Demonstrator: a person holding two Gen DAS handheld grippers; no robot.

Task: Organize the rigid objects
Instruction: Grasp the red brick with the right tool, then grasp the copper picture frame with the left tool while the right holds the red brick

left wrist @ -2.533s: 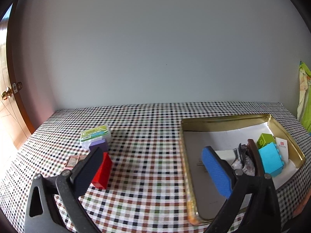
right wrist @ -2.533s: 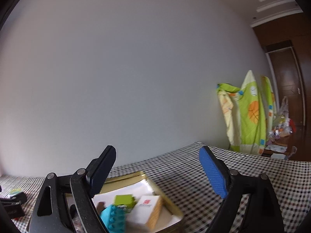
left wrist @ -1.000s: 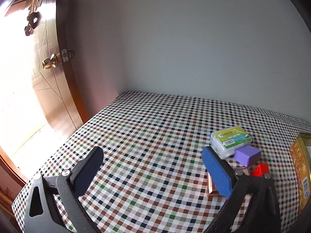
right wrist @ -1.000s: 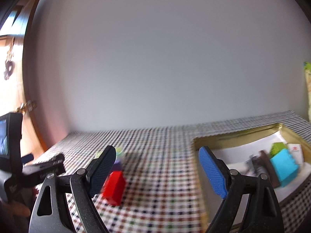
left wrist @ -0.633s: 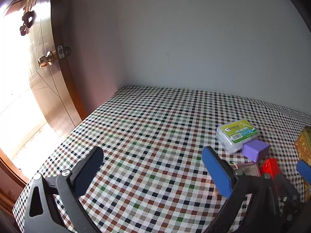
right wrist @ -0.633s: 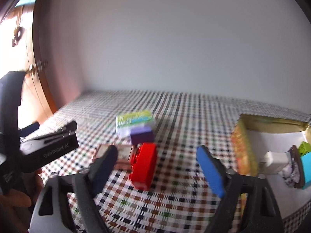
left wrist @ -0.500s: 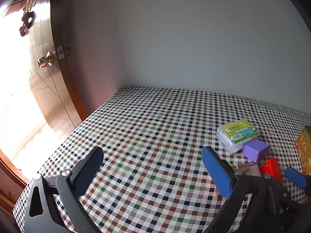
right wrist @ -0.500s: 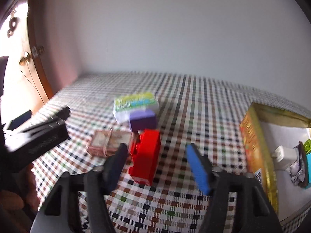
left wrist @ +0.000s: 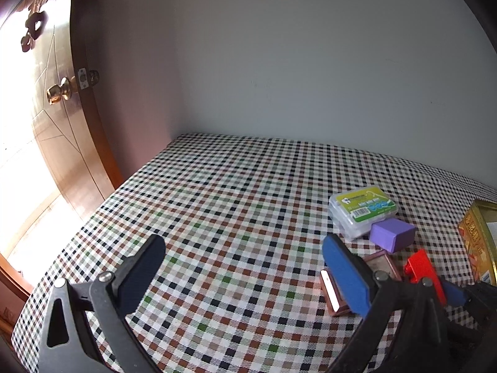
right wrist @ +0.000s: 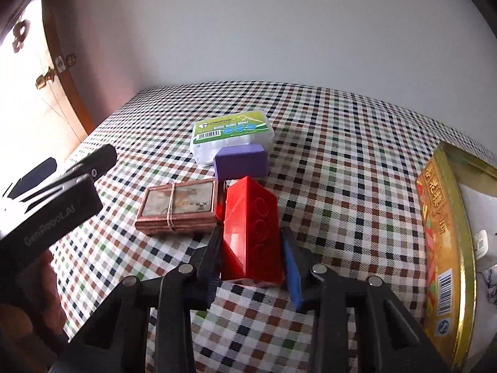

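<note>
Now my right gripper [right wrist: 251, 255] is closing on the red brick [right wrist: 253, 233].
The glossy brick, with 3 round marks along its top, lies on the checked tablecloth [right wrist: 341, 161] beside a copper-framed box [right wrist: 178, 206], below a purple block [right wrist: 240, 160]. My left gripper [left wrist: 245, 270] hangs spread wide, holding nothing.

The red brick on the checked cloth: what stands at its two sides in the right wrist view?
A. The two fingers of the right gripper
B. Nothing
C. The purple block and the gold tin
A: the red brick sits between the closing jaws of the right gripper, both pads against its sides.
</note>
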